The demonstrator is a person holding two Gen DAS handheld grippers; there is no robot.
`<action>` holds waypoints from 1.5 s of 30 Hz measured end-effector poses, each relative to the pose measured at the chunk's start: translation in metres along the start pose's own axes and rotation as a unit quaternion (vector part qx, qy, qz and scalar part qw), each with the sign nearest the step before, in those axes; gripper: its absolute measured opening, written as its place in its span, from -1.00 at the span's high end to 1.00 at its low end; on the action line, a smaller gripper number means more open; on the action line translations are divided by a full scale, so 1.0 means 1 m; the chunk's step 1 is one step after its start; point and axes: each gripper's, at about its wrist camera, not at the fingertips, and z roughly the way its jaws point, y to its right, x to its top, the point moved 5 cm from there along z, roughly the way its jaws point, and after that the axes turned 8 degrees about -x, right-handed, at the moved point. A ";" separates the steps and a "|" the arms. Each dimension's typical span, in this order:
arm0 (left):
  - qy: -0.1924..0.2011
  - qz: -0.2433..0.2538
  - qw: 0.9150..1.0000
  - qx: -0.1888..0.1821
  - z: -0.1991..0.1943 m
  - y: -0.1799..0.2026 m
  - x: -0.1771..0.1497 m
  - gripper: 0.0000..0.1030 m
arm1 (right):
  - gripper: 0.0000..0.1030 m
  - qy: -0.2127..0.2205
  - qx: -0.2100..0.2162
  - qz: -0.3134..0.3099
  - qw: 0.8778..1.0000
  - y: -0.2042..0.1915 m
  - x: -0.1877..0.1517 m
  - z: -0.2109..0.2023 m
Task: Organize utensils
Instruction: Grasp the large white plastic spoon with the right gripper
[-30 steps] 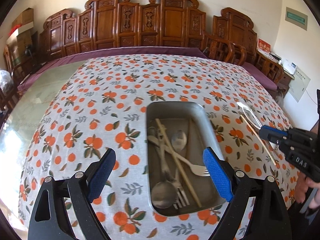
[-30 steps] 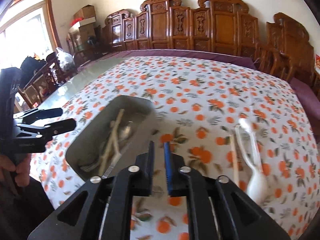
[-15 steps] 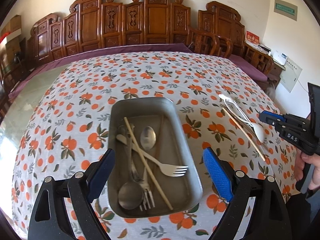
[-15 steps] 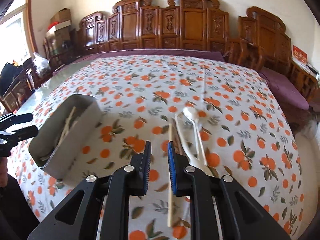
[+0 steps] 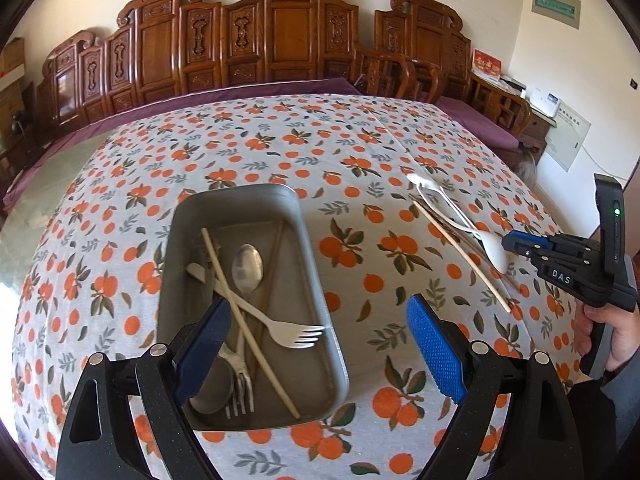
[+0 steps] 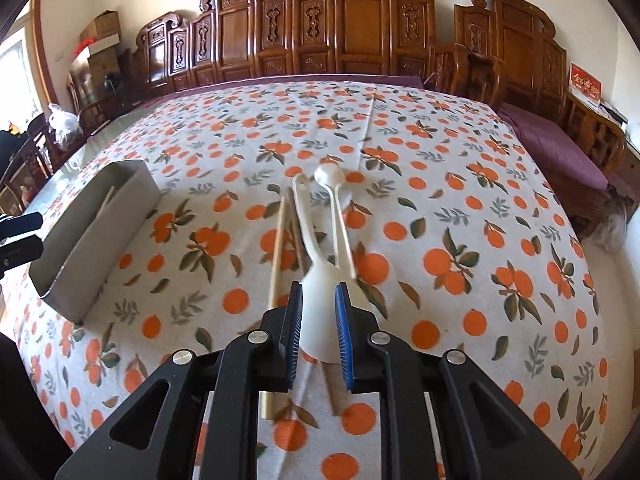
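A metal tray (image 5: 316, 276) on the orange-print tablecloth holds several utensils: a white fork (image 5: 288, 330), a metal spoon (image 5: 247, 266), chopsticks and metal forks. My left gripper (image 5: 318, 354) is open, hovering over the tray's near right part. To the right lie two white plastic spoons (image 6: 320, 276) and a wooden chopstick (image 6: 276, 256). My right gripper (image 6: 318, 320) is partly open, its pads either side of the near spoon's bowl, not clamped. It also shows in the left wrist view (image 5: 516, 242). The tray shows at left in the right wrist view (image 6: 100, 232).
Carved wooden chairs (image 5: 296, 36) line the far side of the table. A purple undercloth (image 6: 560, 148) shows at the far and right edges. Boxes and clutter (image 6: 96, 52) stand at the far left. Tablecloth lies bare beyond the utensils.
My right gripper swung right from the tray to the white spoons and opened slightly around the near spoon's bowl. My left gripper shifted right relative to the tray and stayed open.
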 end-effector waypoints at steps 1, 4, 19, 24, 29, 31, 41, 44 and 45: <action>0.000 0.002 1.000 -0.001 0.001 0.002 0.000 -0.66 | 0.43 -0.001 -0.003 0.002 1.000 0.002 -0.001 0.002; 0.000 0.005 1.000 -0.002 0.002 0.007 -0.001 -0.66 | 0.08 -0.001 -0.003 0.003 1.000 0.002 -0.001 0.006; -0.012 0.024 1.000 -0.003 0.012 0.030 -0.008 -0.66 | 0.12 -0.022 -0.068 -0.047 0.996 -0.002 -0.008 0.025; -0.013 0.028 1.000 -0.003 0.013 0.035 -0.009 -0.66 | 0.27 -0.011 -0.081 -0.030 0.996 0.010 -0.001 0.019; -0.016 0.033 0.999 -0.004 0.013 0.044 -0.010 -0.66 | 0.33 -0.005 -0.097 -0.022 0.995 0.023 0.005 0.021; -0.018 0.031 0.999 -0.008 0.014 0.047 -0.010 -0.66 | 0.37 0.000 -0.104 -0.019 0.994 0.029 0.008 0.021; -0.031 0.044 0.999 0.006 0.019 0.062 -0.007 -0.66 | 0.70 0.013 -0.110 0.013 0.994 0.058 0.021 0.021; -0.033 0.037 0.999 0.000 0.026 0.067 -0.002 -0.66 | 0.90 0.008 -0.105 0.022 0.994 0.064 0.020 0.022; -0.035 0.037 0.999 -0.003 0.028 0.070 -0.001 -0.66 | 0.90 0.004 -0.100 0.025 0.995 0.066 0.019 0.023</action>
